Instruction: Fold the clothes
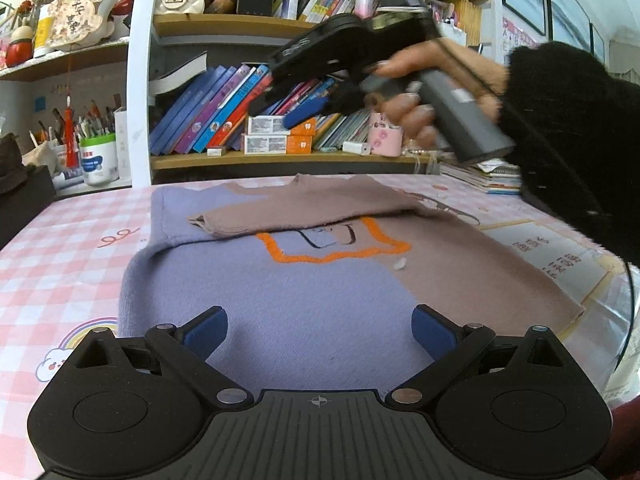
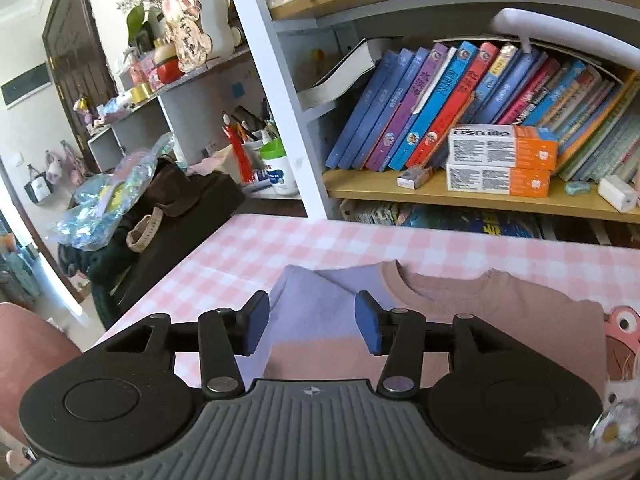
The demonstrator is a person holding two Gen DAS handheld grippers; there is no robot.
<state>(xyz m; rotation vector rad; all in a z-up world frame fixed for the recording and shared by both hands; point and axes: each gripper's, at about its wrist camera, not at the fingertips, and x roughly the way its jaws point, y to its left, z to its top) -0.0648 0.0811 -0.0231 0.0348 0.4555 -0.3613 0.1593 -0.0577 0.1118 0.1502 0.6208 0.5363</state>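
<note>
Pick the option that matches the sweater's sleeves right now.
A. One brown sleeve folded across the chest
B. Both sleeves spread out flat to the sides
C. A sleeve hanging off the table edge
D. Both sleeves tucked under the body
A: in the left wrist view the brown sleeve lies across the sweater, partly covering the orange outline.

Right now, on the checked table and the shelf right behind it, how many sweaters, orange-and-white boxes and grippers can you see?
Sweater: 1, lilac and pink, on the table
Orange-and-white boxes: 2, stacked on the shelf
Grippers: 2, left gripper and right gripper, both open
Total: 5
</note>
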